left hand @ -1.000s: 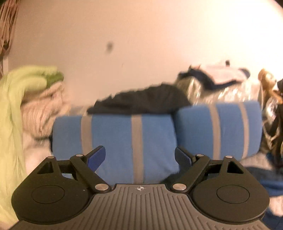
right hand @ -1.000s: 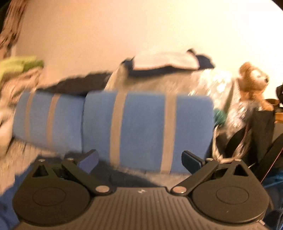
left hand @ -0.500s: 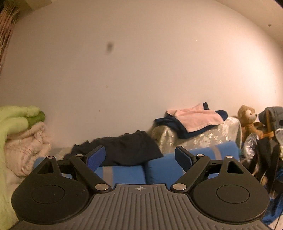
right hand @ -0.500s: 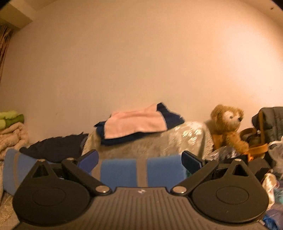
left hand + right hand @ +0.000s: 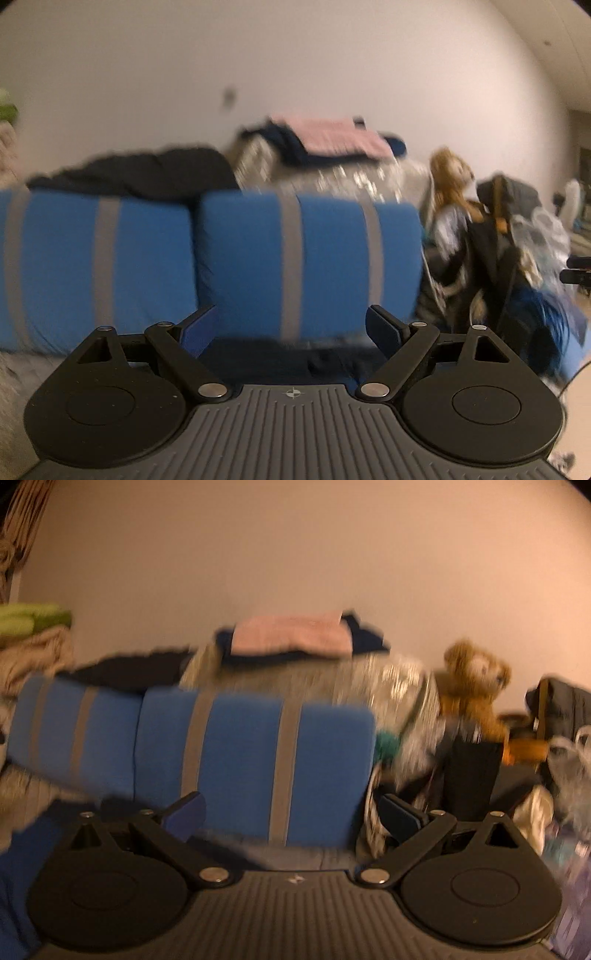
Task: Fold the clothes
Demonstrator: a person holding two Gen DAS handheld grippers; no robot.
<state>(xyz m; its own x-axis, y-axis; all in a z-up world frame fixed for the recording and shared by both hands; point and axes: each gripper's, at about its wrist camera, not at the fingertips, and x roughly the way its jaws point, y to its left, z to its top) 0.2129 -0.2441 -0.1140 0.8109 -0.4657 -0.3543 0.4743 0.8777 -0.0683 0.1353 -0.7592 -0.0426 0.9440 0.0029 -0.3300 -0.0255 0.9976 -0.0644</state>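
My left gripper [image 5: 291, 326] is open with nothing between its fingers, aimed at the blue pillows. Just below it lies dark navy cloth [image 5: 295, 358] on the bed. My right gripper [image 5: 291, 812] is open and empty too, with blue cloth [image 5: 18, 860] at its lower left. A black garment [image 5: 140, 173] lies draped over the left pillow, seen again as the black garment [image 5: 133, 670] in the right wrist view. A folded pink piece [image 5: 332, 138] rests on navy clothes at the back. Both views are blurred by motion.
Two blue pillows with grey stripes [image 5: 303, 258] [image 5: 251, 760] stand against the wall. A silvery patterned bundle [image 5: 388, 686] sits behind them. A teddy bear [image 5: 474, 686], dark bags [image 5: 498, 236] and plastic bags crowd the right. Folded blankets [image 5: 33, 642] are stacked at left.
Both views tilted up to the wall half a second ago and have dropped back toward the pillows. The left view has also swung to the right. Both grippers stayed open.
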